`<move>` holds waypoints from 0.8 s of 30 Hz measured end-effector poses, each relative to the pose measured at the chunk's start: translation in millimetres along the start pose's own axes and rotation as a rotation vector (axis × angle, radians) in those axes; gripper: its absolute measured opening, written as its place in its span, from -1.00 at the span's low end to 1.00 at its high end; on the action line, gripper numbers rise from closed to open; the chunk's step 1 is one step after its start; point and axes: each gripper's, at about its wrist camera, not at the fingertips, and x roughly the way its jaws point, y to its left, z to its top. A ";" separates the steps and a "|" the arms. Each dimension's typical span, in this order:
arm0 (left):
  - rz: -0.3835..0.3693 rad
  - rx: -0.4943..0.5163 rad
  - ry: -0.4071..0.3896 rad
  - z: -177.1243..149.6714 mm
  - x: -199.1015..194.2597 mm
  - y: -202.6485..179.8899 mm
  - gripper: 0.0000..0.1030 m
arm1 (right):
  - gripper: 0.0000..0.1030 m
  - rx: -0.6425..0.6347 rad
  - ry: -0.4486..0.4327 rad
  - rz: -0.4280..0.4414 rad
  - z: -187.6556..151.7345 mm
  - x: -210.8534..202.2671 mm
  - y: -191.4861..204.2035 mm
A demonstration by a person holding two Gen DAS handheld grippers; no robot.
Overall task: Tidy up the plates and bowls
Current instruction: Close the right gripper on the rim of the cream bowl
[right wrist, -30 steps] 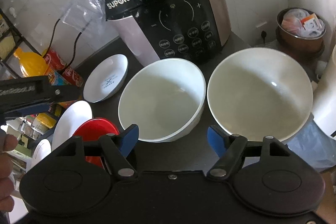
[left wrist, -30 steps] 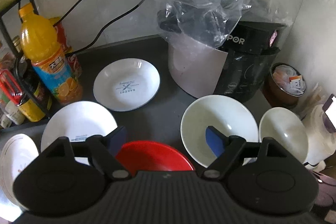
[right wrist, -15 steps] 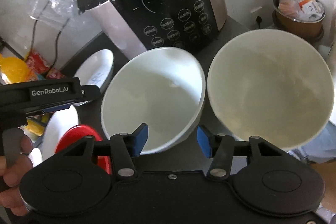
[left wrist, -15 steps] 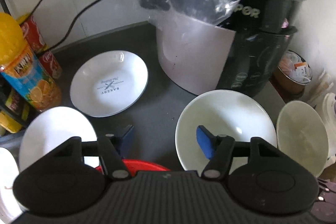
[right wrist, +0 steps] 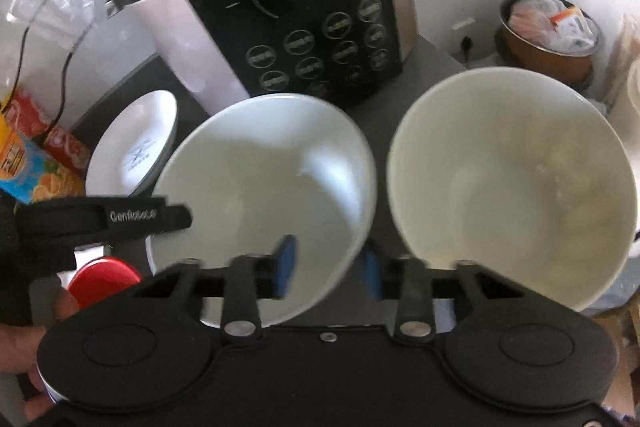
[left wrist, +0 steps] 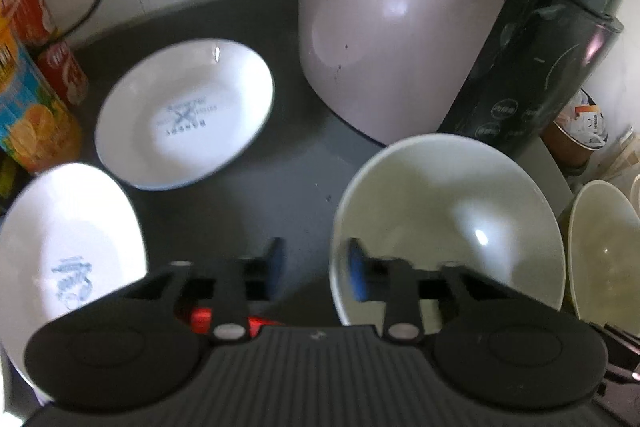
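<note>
A white bowl (left wrist: 448, 219) sits on the dark counter; it also shows in the right wrist view (right wrist: 264, 187). My left gripper (left wrist: 314, 273) is open, its jaws straddling the bowl's left rim. My right gripper (right wrist: 328, 267) is open, its jaws straddling the same bowl's right rim. A second white bowl (right wrist: 512, 183) stands right of it, seen at the edge in the left wrist view (left wrist: 604, 251). A white "BAKERY" plate (left wrist: 184, 119) lies at the back left, another white plate (left wrist: 68, 247) nearer left. A red dish (right wrist: 104, 277) lies low left.
A SUPOR cooker (right wrist: 280, 7) under a plastic bag stands right behind the bowls. An orange juice bottle (left wrist: 28, 115) and red cans (left wrist: 60, 75) line the left. A brown pot of packets (right wrist: 548, 35) sits at the back right by the wall.
Both grippers have moved forward and down onto the nearer white bowl and narrowed, each now straddling its rim. The red dish has slid under the left gripper.
</note>
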 end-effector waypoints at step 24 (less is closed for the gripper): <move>-0.087 -0.055 -0.147 0.6 -83.8 2.6 -0.86 | -0.63 -0.031 -0.116 0.079 2.8 -74.3 8.5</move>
